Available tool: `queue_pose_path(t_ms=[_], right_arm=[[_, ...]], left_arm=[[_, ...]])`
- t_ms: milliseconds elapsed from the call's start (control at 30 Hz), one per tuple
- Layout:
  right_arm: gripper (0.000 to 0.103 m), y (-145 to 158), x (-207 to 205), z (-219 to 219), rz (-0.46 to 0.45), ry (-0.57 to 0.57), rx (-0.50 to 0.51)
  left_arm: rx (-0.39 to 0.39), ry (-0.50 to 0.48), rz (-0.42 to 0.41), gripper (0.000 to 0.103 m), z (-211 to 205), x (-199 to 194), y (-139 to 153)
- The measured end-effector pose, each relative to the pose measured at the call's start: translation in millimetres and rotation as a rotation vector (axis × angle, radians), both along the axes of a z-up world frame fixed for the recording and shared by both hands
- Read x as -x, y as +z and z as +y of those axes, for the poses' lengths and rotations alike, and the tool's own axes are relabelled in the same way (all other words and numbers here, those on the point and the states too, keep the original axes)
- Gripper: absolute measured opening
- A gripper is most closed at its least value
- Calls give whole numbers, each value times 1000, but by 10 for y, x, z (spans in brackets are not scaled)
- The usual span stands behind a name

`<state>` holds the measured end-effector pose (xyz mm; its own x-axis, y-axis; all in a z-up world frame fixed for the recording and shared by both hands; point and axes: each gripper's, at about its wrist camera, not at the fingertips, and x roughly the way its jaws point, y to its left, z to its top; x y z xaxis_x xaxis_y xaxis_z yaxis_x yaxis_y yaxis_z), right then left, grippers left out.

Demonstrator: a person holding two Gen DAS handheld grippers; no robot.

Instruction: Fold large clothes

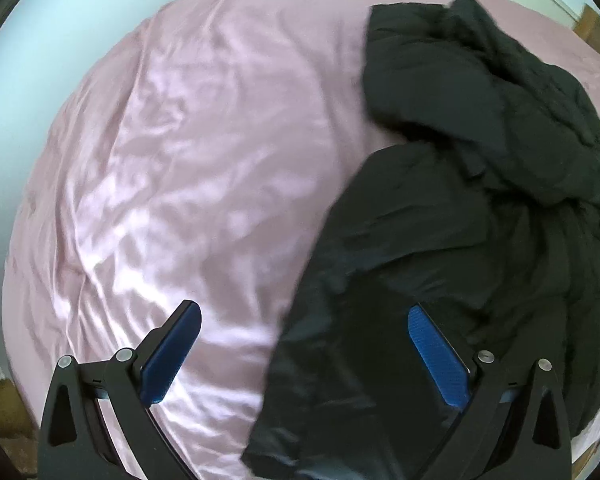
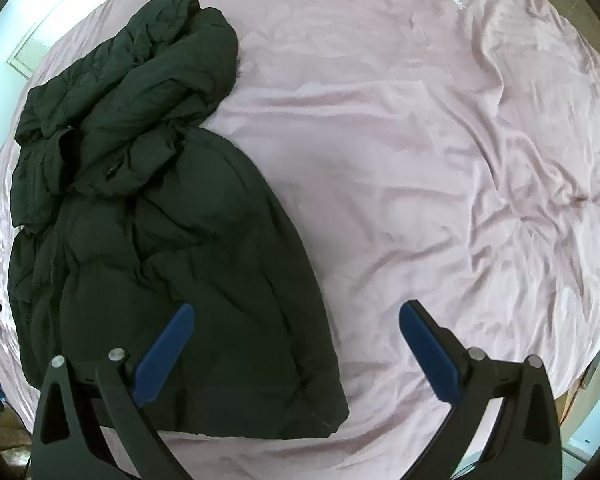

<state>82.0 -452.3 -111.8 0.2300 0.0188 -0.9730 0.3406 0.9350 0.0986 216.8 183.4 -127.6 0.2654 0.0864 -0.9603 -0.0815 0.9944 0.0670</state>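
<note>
While both grippers hang above the bed, a black padded coat (image 2: 172,240) lies crumpled on the pink sheet (image 2: 400,160), and neither tool holds any of it. Seen from the right wrist, the coat fills the left half of the view: its broad quilted body spreads toward the near edge of the bed, with a squared lower corner near the middle of the frame, while a bunched mass of folds, perhaps the hood and a sleeve, piles up at the far left. The right gripper (image 2: 296,320) has its jaws spread wide, the left blue pad (image 2: 164,356) over the coat's near hem and the right blue pad over bare sheet; whether the left pad touches the fabric cannot be told. To the right of the coat the sheet runs wrinkled to the far edge. From the left wrist the same coat (image 1: 460,220) occupies the right side, its near flap slightly blurred and reaching down between the fingers. The left gripper (image 1: 304,320) is likewise spread wide with nothing clamped, one pad (image 1: 172,356) over the glossy sheet (image 1: 180,160) on the left, the other over dark cloth on the right. A strip of wooden floor (image 1: 4,412) shows at the near left corner.
</note>
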Motion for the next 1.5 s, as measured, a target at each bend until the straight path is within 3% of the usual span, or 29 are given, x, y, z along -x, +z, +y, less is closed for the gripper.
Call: queue_pose_path(t_ms=[200, 467, 567, 700, 900, 1333, 1500], right_arm=[[103, -95, 97, -37, 17, -12, -17], [103, -155, 173, -43, 26, -4, -44], [103, -202, 195, -54, 31, -4, -61], [103, -269, 217, -107, 34, -19, -100], [103, -408, 236, -170, 34, -40, -211], [103, -998, 170, -47, 133, -37, -368], [103, -1187, 224, -40, 156, -68, -430]], left_arm=[[57, 68, 30, 102, 332, 138, -134], [324, 25, 98, 102, 350, 292, -402], [382, 15, 133, 102, 330, 332, -554], [403, 20, 187, 102, 322, 422, -748], [494, 52, 297, 102, 359, 566, -1044], [509, 28, 316, 102, 126, 569, -1073], [533, 22, 329, 96, 50, 462, -1109]])
